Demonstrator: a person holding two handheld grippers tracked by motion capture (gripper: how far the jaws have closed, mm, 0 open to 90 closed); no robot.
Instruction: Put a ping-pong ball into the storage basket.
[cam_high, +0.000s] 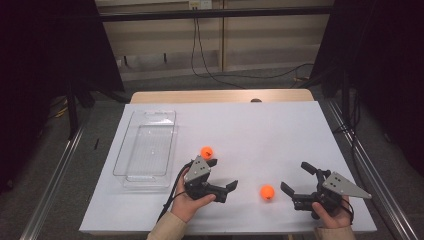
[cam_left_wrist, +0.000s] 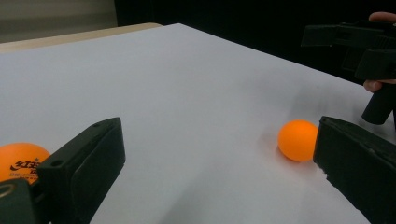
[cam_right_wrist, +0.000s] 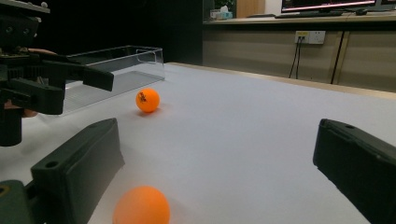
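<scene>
I've got both tools low over the white desk (cam_high: 260, 130), near its front edge. Left tool (cam_high: 223, 175) is released, jaws spread wide, nothing between them; the hand (cam_high: 192, 202) grips it from below. Right tool (cam_high: 297, 178) is also released, jaws wide apart, empty. Two orange balls on the desk. The far ball (cam_high: 207, 152) sits just beside the left tool's upper jaw, on the outer side of it, not inside the gap; in the left gripper view it shows at the left edge behind the jaw, with printed lettering on it (cam_left_wrist: 21, 158). The near ball (cam_high: 267, 192) lies between the two tools, close to the right tool's lower jaw tip; I see it in the right gripper view low down by the left-hand jaw (cam_right_wrist: 141, 205) and in the left gripper view just beside the right-hand jaw (cam_left_wrist: 297, 140). Container: one clear plastic tray (cam_high: 122, 155) on the left part of the desk, long side running away from me, left of the left tool and apart from it. I see nothing inside the tray; both balls are outside it on the bare desk.
</scene>
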